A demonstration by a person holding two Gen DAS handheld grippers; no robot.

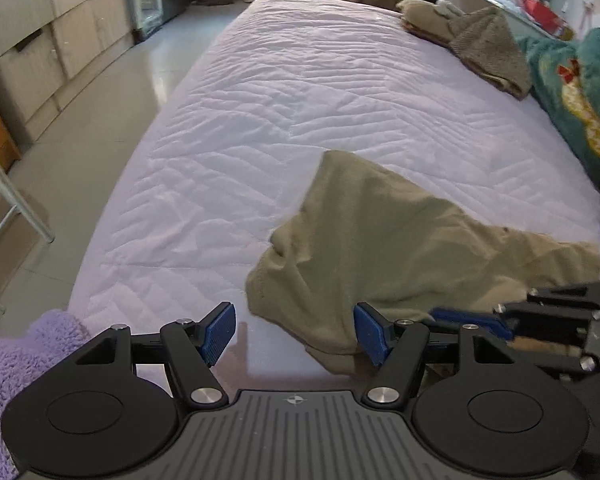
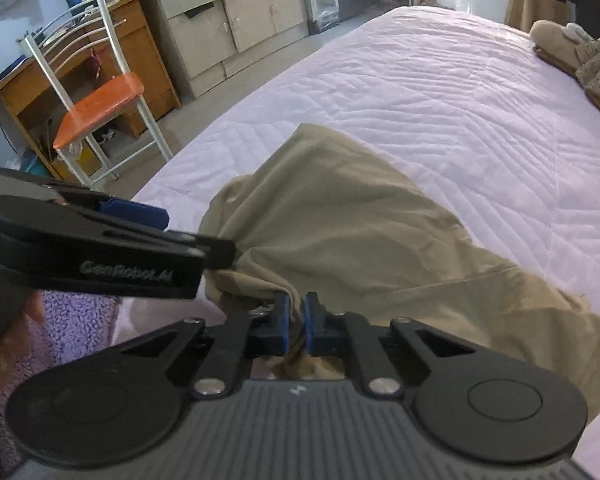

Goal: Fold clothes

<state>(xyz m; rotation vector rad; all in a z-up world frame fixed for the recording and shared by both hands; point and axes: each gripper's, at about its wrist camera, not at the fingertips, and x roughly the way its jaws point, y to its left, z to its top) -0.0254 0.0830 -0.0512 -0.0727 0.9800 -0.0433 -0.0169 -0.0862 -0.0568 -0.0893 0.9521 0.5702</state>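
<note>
Right gripper [image 2: 296,322] clamped on near edge of khaki garment [image 2: 360,232]; left gripper [image 1: 294,330] jaws apart, gripping nothing.

Garment lies crumpled on near part of the lilac quilted bed [image 2: 440,92]. "GenRobot.AI" reads on the left gripper's side, which blocks the garment's left edge in the right wrist view. Orange-seat chair [image 2: 100,104] and wooden desk [image 2: 28,84] far left; brown clothes pile [image 1: 472,36] far right; teal blanket [image 1: 572,92] right.
</note>
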